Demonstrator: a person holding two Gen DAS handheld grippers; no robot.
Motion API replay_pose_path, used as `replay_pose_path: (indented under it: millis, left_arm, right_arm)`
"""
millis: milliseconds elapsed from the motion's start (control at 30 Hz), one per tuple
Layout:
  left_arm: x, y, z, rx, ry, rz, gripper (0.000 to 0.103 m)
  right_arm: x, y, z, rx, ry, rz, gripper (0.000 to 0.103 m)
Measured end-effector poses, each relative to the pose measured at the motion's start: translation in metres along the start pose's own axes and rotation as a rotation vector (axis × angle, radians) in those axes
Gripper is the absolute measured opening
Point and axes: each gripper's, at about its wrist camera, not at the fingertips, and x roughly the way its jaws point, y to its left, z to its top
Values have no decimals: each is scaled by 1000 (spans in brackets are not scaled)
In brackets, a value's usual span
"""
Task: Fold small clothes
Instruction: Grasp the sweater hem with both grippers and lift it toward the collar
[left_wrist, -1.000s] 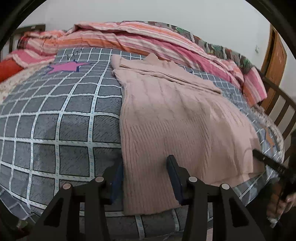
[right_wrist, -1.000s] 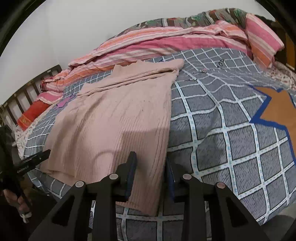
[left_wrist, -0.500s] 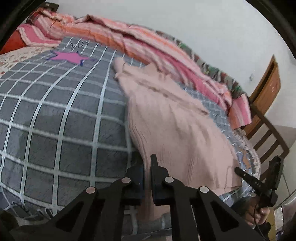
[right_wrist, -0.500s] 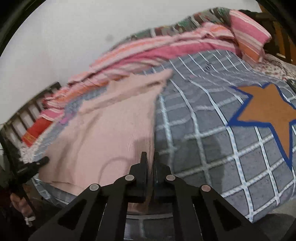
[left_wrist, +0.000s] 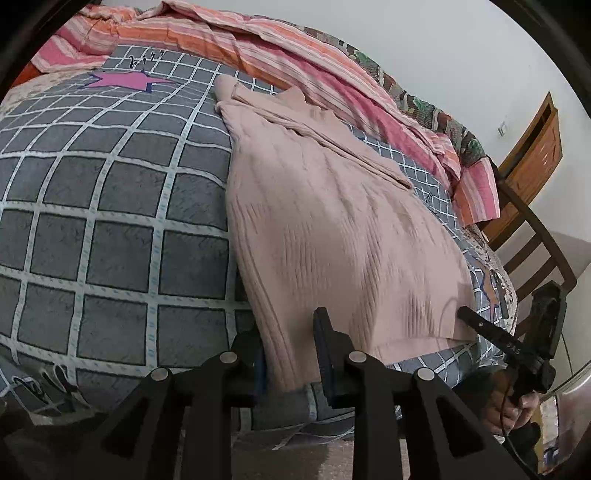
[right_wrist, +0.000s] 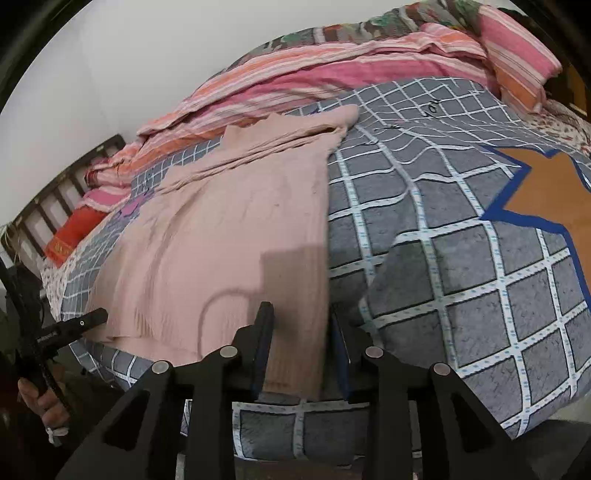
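Your left claw (left_wrist: 288, 347) and right claw (right_wrist: 301, 343), both opening narrowly, straddle the pink sweater's (left_wrist: 332, 229) bottom hem corners at lower centre, placed to lift it for folding up the bed (left_wrist: 110, 221).

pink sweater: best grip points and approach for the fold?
Take the pink sweater at its two near hem corners, coming in from the bed's foot edge. The hem lies flat there; the left gripper and right gripper already straddle those corners, jaws opening.
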Motion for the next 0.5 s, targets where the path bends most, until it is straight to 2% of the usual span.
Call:
replay_pose_path:
  millis: [33,67,133,333,400,500]
  left_arm:
    - [0,0,1,-4,-4,5,11]
    - [0,1,2,-12,-6,2,7]
    - [-4,3,6,-36,-25,-17,7]
    - [-48,-1,28,-102,-163,-117,6]
    - [-55,-7,36,-94,-191,-103,6]
    - [-68,-9,54,-100,-227,-127,6]
  right_arm:
    - [1,1,0,-2,4,2,12]
    - [1,0,1,3,5,9,7]
    - [-4,-1,4,25,-18,32,6]
    - [-41,-5,24,98,-119,127,5]
    - [-49,-5,34,124,-146,152,5]
    - [-60,-4,51,160,-194,186,5]
